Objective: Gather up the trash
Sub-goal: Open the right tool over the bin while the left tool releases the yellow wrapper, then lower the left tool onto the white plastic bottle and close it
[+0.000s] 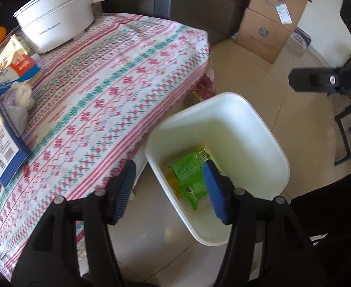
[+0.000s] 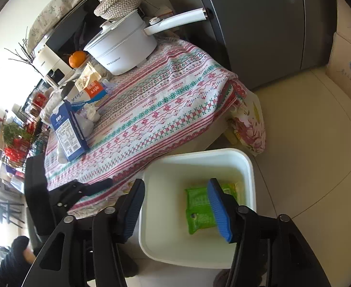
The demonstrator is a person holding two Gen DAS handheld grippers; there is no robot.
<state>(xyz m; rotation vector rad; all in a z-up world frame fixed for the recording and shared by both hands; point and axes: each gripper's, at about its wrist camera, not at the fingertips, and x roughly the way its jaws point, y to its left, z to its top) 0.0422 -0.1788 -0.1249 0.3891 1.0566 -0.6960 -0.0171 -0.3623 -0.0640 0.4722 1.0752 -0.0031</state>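
Both grippers sat over the white trash bin (image 2: 247, 162), which stood on the floor tiles just off the near corner of the table (image 2: 151, 110), touching or nearly touching the hanging edge of the patterned tablecloth.

Left gripper (image 1: 169, 190): jaws apart about halfway, nothing between the pads. Right gripper (image 2: 175, 209): same, roughly half open, empty. No earlier view, so I won't say how either got that way.

Green wrapper (image 2: 197, 205) lay flat on the bin floor, well below both sets of pads, not touching either. In the right wrist view its long axis ran roughly from the bin's far wall towards the near one. A yellowish scrap (image 1: 169, 179) showed under its edge in the left wrist view.

Judgement: that item counts as collected. What's left looks to be on the table: a crumpled white wad (image 2: 91, 113) beside the blue carton (image 2: 66, 129), towards the table's left edge, well apart from the bin. Whether the carton itself is trash, can't tell. The white electric pot (image 2: 125, 52) and the orange (image 2: 77, 58) at the far edge look like keepers.

Key relation: the wad lay up and to the left of both jaws, across the tablecloth. The left gripper was nearer that side, so it's the natural one for the next pick, and it would have to rise clear of the table's near edge first.
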